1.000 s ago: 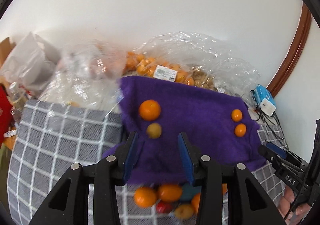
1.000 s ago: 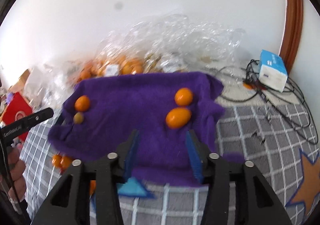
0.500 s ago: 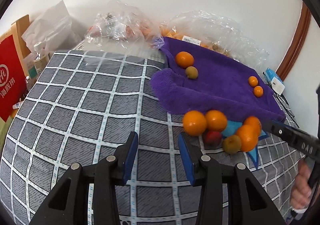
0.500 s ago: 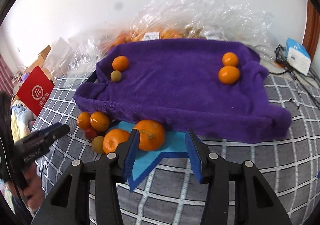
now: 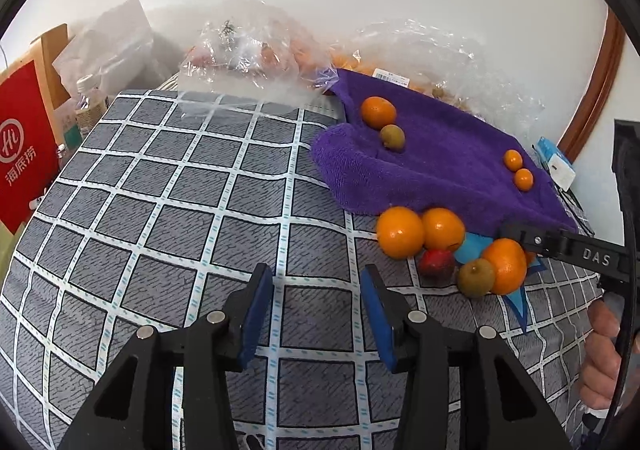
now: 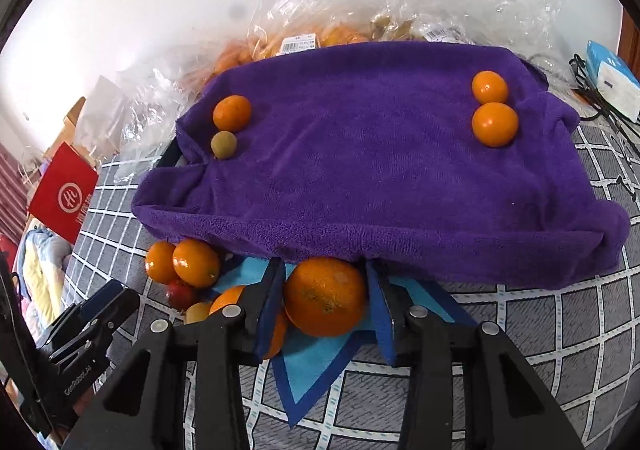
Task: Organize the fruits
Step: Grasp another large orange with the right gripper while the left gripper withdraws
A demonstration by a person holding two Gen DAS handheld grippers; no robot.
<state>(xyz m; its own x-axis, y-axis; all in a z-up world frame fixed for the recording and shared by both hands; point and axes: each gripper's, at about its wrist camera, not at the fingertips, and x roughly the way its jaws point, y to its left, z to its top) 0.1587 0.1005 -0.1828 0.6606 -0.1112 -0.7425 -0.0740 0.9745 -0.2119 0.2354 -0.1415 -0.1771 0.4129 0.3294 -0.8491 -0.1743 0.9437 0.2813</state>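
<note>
Lower centre of the left wrist view, our left gripper [image 5: 316,314] hangs over checked cloth [image 5: 160,209], jaws opening, nothing between them. In the right wrist view, our right gripper [image 6: 326,302] is closing around a large orange [image 6: 325,296], lower centre, below the purple towel [image 6: 380,169].

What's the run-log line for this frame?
right claw: closing around big orange | left claw: opening, empty, over checked cloth | purple towel: four fruits

On purple towel [image 6: 380,153]: three oranges [image 6: 494,124], one small greenish-brown fruit [image 6: 223,145]. On checked cloth [image 5: 160,209]: four oranges [image 6: 325,296], one red fruit [image 5: 436,262], one greenish-brown fruit [image 5: 476,277].
</note>
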